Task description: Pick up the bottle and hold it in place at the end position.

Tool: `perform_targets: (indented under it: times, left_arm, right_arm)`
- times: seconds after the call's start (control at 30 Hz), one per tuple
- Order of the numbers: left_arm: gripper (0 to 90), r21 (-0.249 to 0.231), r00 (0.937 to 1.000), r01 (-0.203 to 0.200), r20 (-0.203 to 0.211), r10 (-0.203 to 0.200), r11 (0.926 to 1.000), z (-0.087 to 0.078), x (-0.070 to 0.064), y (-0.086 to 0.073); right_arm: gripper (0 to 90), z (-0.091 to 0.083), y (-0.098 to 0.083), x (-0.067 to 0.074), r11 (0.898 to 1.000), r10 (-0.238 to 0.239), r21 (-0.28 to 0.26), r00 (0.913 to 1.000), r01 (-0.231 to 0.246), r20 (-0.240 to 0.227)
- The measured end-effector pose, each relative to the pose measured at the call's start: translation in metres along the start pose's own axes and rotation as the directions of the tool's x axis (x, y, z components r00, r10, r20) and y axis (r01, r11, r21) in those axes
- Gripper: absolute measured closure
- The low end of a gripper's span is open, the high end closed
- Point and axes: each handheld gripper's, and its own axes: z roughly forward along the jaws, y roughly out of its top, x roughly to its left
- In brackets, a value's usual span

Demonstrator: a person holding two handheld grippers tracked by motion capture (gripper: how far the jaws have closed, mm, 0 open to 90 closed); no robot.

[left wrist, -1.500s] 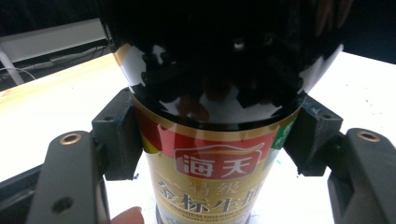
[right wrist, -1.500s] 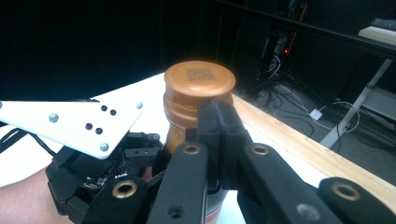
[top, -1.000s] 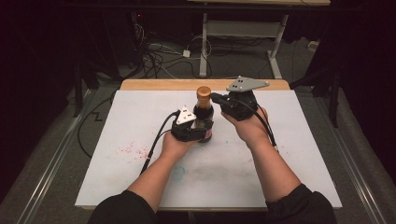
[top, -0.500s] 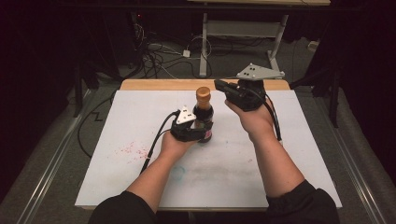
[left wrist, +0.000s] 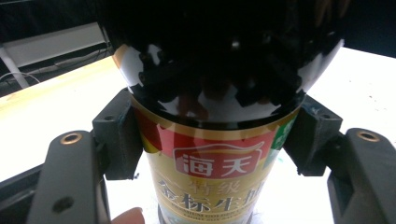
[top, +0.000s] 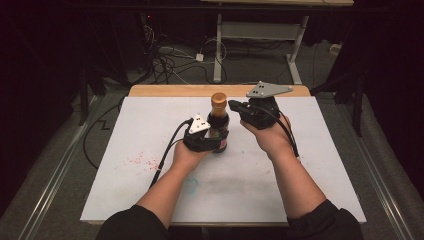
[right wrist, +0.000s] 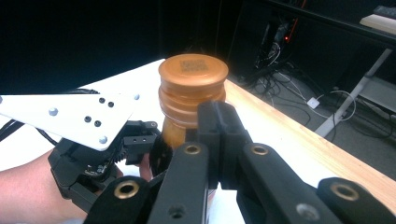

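Dark glass bottle [top: 218, 131] sits clamped in the left tongs [top: 214, 145]; right tongs [top: 234, 106], jaws together and empty, have moved back beside its orange cap [top: 218, 101].

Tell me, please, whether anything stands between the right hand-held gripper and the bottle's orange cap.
Nothing visible does. The right hand-held gripper sits just beside the orange cap, its jaws closed together, with open air between. The left hand-held gripper clamps the bottle lower down on its label, well below the cap.
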Motion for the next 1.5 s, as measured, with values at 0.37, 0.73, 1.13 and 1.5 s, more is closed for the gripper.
perform_targets:
  times: [0.37,0.73,1.13,1.5]
  left_arm:
    - [29.5,-0.001,1.0,0.0,-0.004,0.0,1.0,0.0002,-0.0001,0.0001]
    - [29.5,-0.001,0.9999,0.008,-0.007,-0.008,1.0,0.0002,0.0007,0.0008]
    - [29.4,-0.003,0.9998,0.017,-0.003,-0.017,0.9998,-0.0001,0.0023,0.001]
    - [29.4,-0.007,0.9998,0.017,-0.003,-0.017,0.9998,-0.0002,0.0023,0.0008]
  right_arm:
    - [90.0,0.0038,0.0023,0.0028,1.0,-0.015,0.024,0.9999,0.016,-0.007]
    - [90.0,0.0054,0.0068,0.0037,1.0,-0.017,0.024,0.9998,0.017,-0.007]
    - [90.0,0.0075,0.0075,0.0033,1.0,-0.001,-0.001,1.0,0.001,-0.009]
    - [90.0,0.0078,0.0074,0.0034,1.0,0.006,-0.011,0.9999,-0.006,-0.01]
